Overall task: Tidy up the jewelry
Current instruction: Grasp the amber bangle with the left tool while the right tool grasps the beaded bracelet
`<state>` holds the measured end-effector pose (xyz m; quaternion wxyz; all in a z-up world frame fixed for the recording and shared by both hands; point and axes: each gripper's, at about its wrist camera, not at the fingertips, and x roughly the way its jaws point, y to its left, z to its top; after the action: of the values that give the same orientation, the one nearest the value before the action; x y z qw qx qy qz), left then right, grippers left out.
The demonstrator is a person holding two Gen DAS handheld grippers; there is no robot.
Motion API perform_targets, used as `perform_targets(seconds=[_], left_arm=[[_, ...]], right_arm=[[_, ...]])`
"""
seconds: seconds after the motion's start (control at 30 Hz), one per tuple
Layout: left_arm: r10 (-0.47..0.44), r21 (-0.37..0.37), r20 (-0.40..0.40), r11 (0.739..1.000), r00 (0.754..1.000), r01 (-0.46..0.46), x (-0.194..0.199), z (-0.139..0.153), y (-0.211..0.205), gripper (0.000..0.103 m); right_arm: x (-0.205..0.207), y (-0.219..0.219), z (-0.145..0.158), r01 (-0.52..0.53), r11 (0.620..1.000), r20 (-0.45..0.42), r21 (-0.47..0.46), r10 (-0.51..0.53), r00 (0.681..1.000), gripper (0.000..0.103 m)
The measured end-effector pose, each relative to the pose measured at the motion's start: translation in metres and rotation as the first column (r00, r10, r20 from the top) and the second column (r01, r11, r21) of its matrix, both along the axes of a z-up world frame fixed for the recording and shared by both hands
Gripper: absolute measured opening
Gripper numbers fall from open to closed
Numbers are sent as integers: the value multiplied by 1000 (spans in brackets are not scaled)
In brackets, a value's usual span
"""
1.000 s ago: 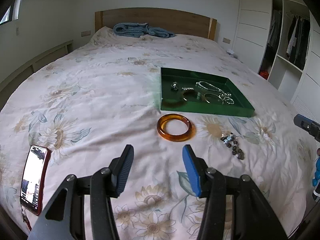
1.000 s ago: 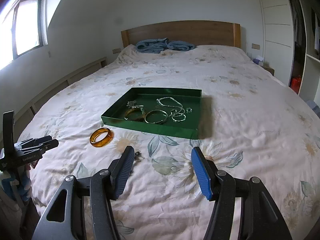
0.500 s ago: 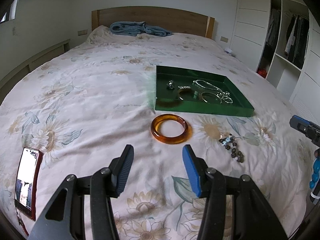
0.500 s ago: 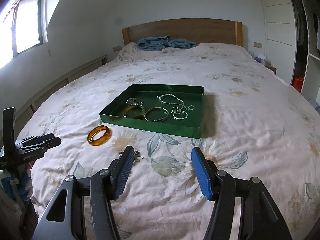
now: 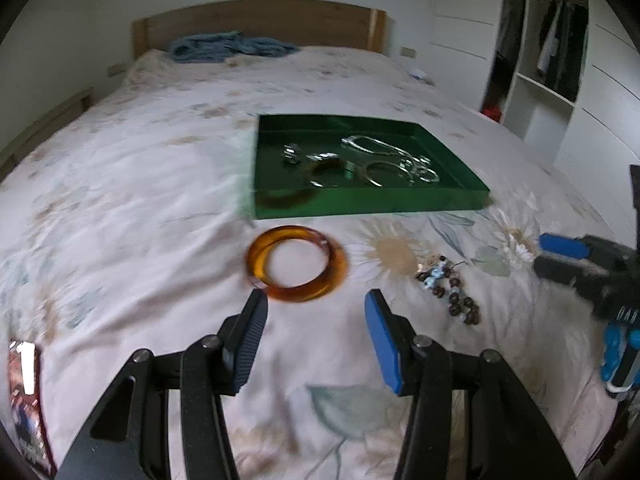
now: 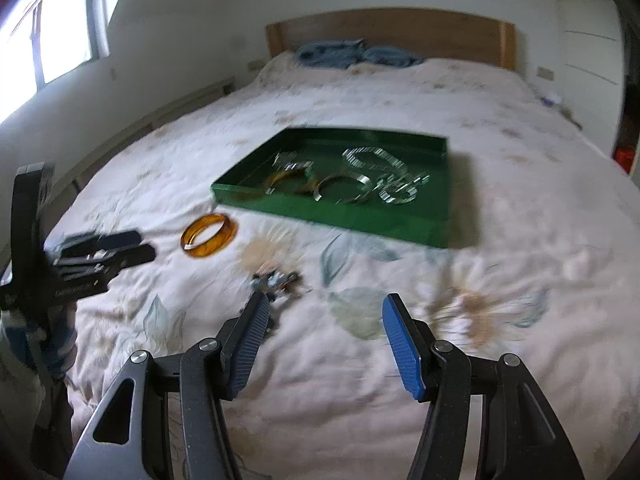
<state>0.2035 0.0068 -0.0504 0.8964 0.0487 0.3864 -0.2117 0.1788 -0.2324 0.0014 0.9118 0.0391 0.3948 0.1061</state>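
Jewelry is partly gathered in a green tray (image 5: 372,200) on a floral bedspread (image 5: 140,200). From the left wrist, an amber bangle (image 5: 297,263) is seen just ahead of the left gripper (image 5: 316,312), whose jaws stand apart and empty, lined up apparently to take it.

From the right wrist, a beaded bracelet (image 6: 276,279) lies beside the left finger of the right gripper (image 6: 322,314), likewise spread and empty.

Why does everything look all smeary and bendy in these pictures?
Left wrist view: motion blur smears the amber bangle and the green tray; the fisheye lens curves the room's edges. Right wrist view: blur streaks the silver jewelry, and the window glares white.
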Motion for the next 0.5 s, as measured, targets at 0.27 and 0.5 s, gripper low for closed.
perform_targets(seconds=[0.27, 0.5], left_arm=[[-36, 53, -62, 998, 997, 39, 40, -26, -30, 48], [-10, 92, -83, 996, 996, 18, 59, -44, -41, 48]], right_arm=[[26, 36, -38, -120, 993, -96, 14, 121, 988, 59], [45, 52, -55, -167, 986, -122, 16, 168, 978, 58]])
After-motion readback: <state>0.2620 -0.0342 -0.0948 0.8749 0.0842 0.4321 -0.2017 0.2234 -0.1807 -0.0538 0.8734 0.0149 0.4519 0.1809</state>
